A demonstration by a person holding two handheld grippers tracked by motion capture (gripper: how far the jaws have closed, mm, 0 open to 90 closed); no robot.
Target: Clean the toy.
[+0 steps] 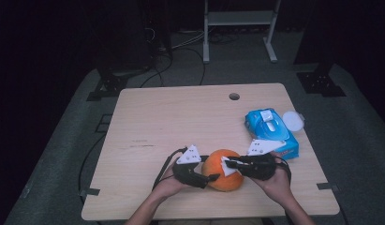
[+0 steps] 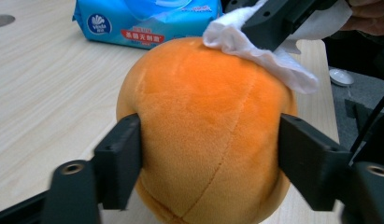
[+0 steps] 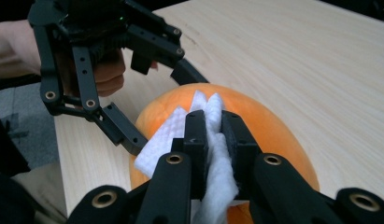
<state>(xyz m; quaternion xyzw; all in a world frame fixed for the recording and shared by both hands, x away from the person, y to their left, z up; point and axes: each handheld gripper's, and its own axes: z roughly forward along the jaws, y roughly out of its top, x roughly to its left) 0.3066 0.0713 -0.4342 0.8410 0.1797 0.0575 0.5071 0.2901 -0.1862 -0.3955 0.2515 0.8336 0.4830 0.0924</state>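
A pale wood worktop [image 1: 152, 122] stands in a dark room. The left gripper [image 1: 203, 177] clamps the plush [image 1: 225, 180]; the right gripper [image 1: 231, 164] pinches a wipe [image 1: 226, 167].

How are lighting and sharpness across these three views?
High view: dim, dark surroundings, table lit evenly. Left gripper view: orange plush ball sharp, jaws at the bottom edge blurred. Right gripper view: white wipe crisp, left gripper slightly soft, no glare.
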